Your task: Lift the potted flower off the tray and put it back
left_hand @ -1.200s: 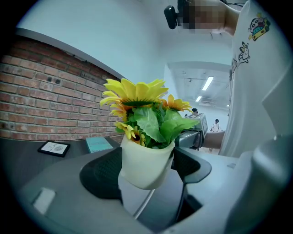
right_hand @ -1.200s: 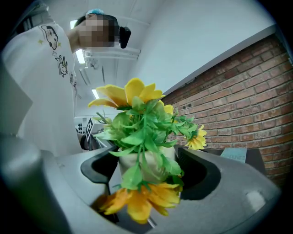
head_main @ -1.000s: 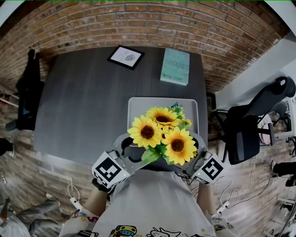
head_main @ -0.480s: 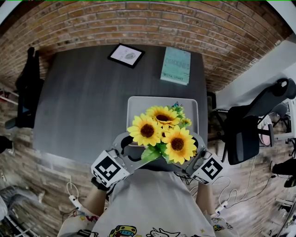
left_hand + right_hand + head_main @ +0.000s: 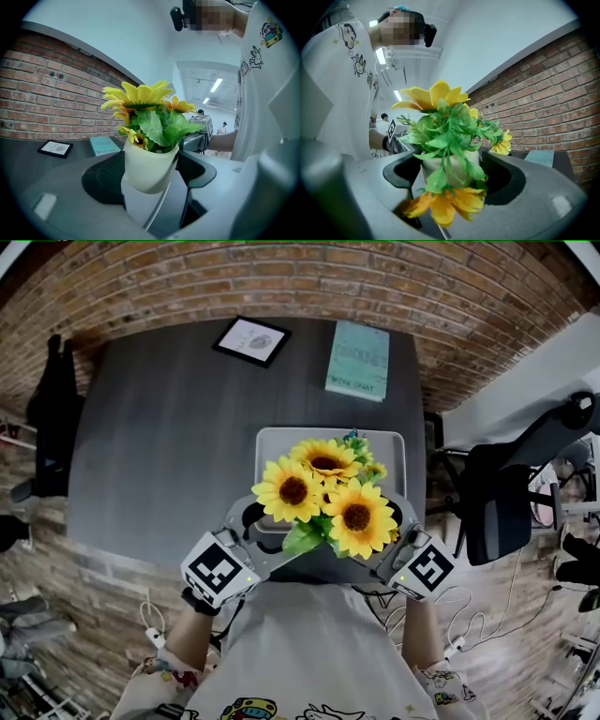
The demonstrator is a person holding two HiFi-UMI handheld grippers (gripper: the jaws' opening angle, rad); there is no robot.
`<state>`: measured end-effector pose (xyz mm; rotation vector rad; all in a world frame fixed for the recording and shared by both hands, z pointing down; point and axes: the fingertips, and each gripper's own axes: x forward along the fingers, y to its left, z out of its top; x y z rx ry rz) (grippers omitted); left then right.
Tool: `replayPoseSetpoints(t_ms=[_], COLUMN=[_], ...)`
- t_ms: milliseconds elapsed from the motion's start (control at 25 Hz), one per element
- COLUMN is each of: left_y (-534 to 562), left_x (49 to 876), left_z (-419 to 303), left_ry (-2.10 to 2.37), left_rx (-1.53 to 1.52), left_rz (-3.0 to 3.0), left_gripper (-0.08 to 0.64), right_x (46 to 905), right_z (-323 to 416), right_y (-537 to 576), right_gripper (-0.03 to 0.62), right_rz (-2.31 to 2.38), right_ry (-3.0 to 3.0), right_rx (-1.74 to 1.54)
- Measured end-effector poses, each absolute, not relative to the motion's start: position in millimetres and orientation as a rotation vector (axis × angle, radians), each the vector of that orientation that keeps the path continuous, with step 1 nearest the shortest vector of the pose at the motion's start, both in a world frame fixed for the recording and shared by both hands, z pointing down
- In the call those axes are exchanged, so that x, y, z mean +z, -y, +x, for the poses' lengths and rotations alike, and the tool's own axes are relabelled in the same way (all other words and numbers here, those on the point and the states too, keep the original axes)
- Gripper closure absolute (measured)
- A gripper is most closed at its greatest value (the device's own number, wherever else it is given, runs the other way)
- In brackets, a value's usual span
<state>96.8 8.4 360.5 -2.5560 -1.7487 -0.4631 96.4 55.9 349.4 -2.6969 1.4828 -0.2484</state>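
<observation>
Two grippers carry the potted sunflowers (image 5: pixel 323 498): your left gripper (image 5: pixel 151 173) and right gripper (image 5: pixel 450 173) both have jaws clenched on its white pot (image 5: pixel 147 164) (from opposite sides); the grey tray (image 5: pixel 274 442) lies just beyond the jaws on the tabletop (image 5: pixel 169 446).

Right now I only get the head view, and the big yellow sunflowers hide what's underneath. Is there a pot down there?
Observer: Yes. The left gripper view shows a cream-white plastic pot under the yellow sunflowers.
Operator: Is anything grabbing it?
Observer: Yes. The left gripper and the right gripper each press their dark fingers against the pot's sides.
</observation>
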Motion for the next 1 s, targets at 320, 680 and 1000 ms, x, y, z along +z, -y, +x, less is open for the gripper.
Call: replayPoseSetpoints(t_ms=[320,680,1000], left_y=[-19,-27,-30], left_x=[384,420,452], left_z=[121,145,161], left_ry=[1.77,1.763,1.742], left_rx=[-0.508,-0.609,-0.639], left_rz=[-2.534,-2.539,-2.527], left_gripper=[0.189,0.19,0.192], right_x=[374,409,443], right_z=[120,145,161], right_y=[-65,-73,-76], right_gripper=[0.189,0.189,0.189], right_rz=[-2.695,-2.673,-2.65], right_ry=[-1.448,-1.444,-1.471], right_rx=[-0.291,-0.348,-0.417])
